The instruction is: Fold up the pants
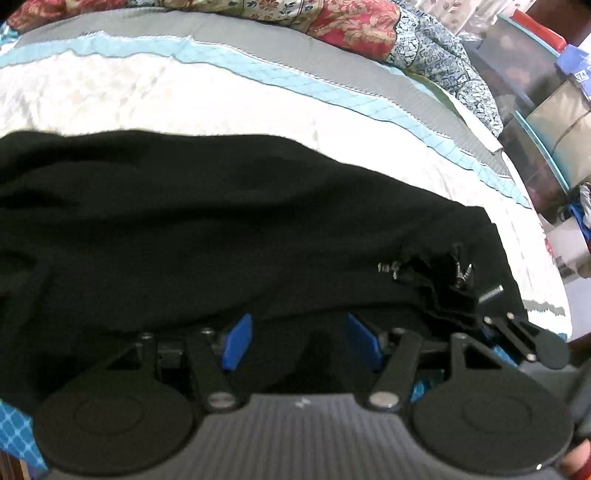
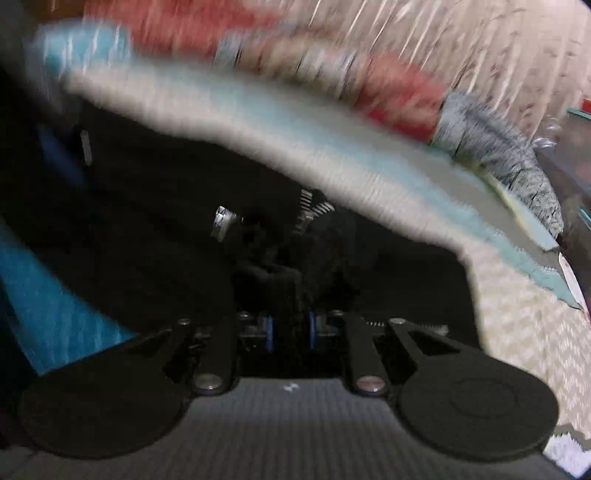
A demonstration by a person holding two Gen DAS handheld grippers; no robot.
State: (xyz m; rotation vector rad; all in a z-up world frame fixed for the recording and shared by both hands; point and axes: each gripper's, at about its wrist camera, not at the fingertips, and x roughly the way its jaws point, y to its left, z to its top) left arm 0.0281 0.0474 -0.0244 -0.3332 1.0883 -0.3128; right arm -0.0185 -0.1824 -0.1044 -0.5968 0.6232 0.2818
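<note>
A: Status? Start w/ the tongs.

B: Left gripper [image 1: 301,341], bottom centre of its view: blue pads [image 1: 238,341] stand apart, roughly half open. Black cloth fills the gap, but I can't tell if the pads press on it. Looks loose, so I'd call it open.

A: Right one?

B: Right gripper [image 2: 291,332], bottom centre of its own view: pads nearly together w/ dark cloth bunched just ahead of them. Prob pinching the pants [image 1: 221,221], but the frame is badly smeared, so that's a judgement. The same tool also shows in the left view, lower right.

A: Where are the pants?

B: On the bed [image 1: 147,92], across the lower half of the left view, from left edge to lower right. The edge facing away runs down diagonally to the right. Surface is rumpled, not flat.

A: Any fold done?

B: Can't say. Cloth looks thick near the tongs, maybe doubled, no clean crease seen. I'd guess early-to-mid: a fold being carried over, w/ flattening and more folds left.

A: Beyond that?

B: Bare white cover, blue and grey stripes, then a floral quilt [image 1: 351,26] along the top.
</note>
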